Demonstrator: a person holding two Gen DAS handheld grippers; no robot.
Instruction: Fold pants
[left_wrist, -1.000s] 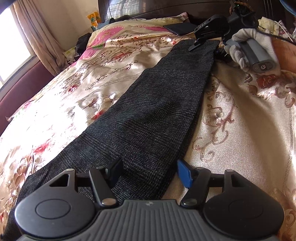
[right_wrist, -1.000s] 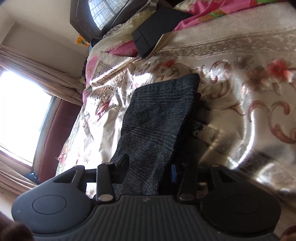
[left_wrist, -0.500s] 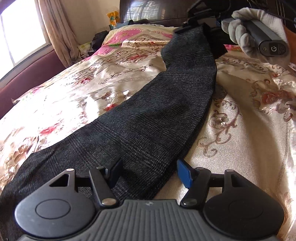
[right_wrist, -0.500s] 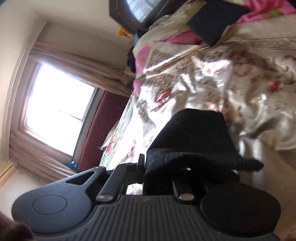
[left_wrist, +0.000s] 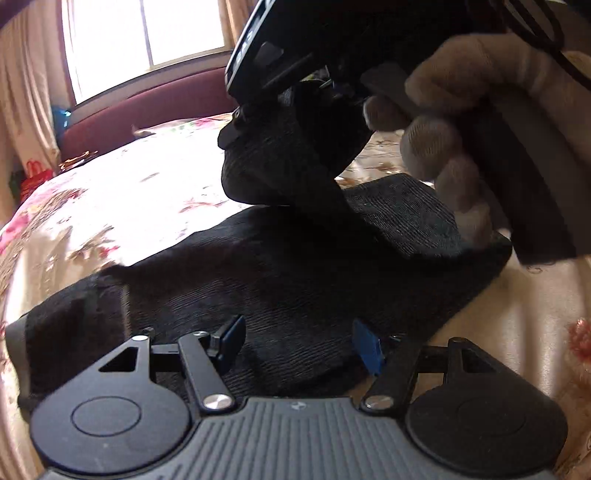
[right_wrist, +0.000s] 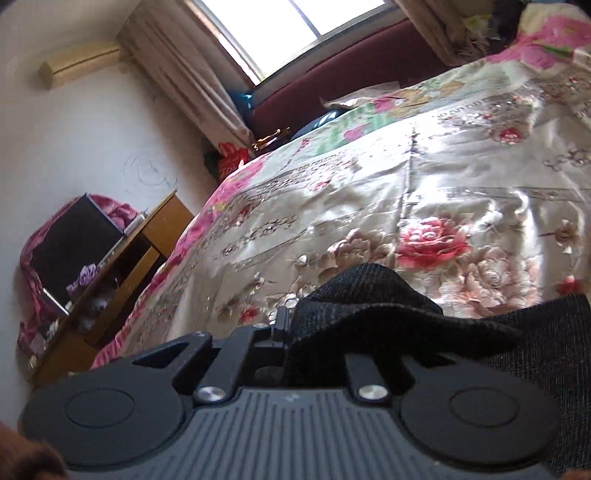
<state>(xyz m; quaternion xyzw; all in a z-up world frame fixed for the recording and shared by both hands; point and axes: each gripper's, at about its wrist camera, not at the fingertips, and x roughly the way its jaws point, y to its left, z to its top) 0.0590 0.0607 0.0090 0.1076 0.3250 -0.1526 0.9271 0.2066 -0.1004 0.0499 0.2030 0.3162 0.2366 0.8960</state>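
The dark grey pants (left_wrist: 280, 280) lie on the floral bedspread (left_wrist: 122, 192). My left gripper (left_wrist: 299, 345) is open, its fingers just above the near part of the pants. My right gripper (left_wrist: 314, 92), held by a gloved hand (left_wrist: 461, 122), is shut on the leg end of the pants (left_wrist: 284, 162) and holds it lifted and folded back over the lower part. In the right wrist view my right gripper (right_wrist: 317, 343) has the bunched dark cloth (right_wrist: 373, 306) between its fingers.
A window (right_wrist: 295, 22) with curtains and a maroon padded ledge (right_wrist: 354, 81) run along the far side of the bed. A wooden cabinet (right_wrist: 122, 258) with a dark screen (right_wrist: 70, 243) stands beyond the bed's foot.
My right gripper closed on the pants' end, lifted it and carried it toward my left gripper, folding the leg back over itself. My left gripper stayed open over the cloth while its view swung toward the window.
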